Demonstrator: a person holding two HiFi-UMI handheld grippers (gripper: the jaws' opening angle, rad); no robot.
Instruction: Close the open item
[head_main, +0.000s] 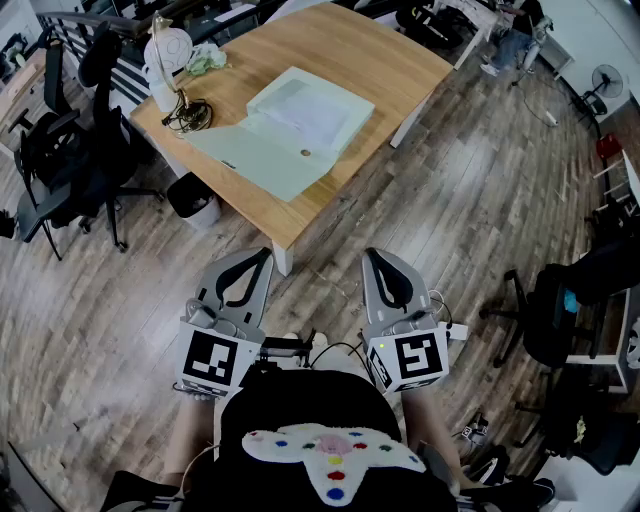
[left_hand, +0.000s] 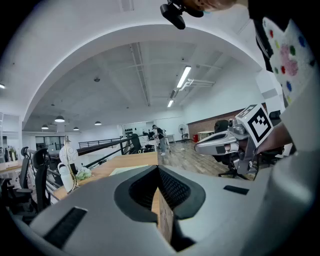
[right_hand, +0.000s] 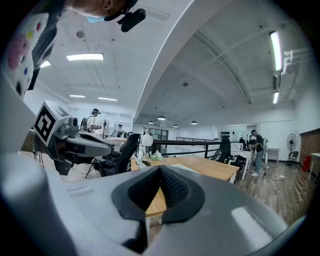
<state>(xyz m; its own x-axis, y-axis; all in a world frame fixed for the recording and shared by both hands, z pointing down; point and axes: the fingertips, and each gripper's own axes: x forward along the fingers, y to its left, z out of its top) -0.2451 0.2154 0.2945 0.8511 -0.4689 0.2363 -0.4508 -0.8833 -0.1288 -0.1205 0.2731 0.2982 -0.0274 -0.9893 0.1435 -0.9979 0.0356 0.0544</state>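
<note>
A pale green box file (head_main: 310, 108) lies open on the wooden table (head_main: 390, 62), its flap (head_main: 255, 158) spread flat toward the near-left edge. My left gripper (head_main: 254, 257) and right gripper (head_main: 376, 256) hang side by side close to my body, over the floor, well short of the table. Both point at the table and both are shut with nothing between the jaws. In the left gripper view the shut left gripper (left_hand: 159, 171) faces the table (left_hand: 134, 161), with the right gripper (left_hand: 225, 144) beside it. The right gripper view shows its shut jaws and the table (right_hand: 210, 167) ahead.
A white desk fan (head_main: 166, 52), a coil of cables (head_main: 188, 117) and a green cloth (head_main: 206, 59) sit at the table's left corner. A black bin (head_main: 194, 198) stands under the table's left edge. Black office chairs (head_main: 70, 165) stand at the left, another chair (head_main: 565, 300) at the right.
</note>
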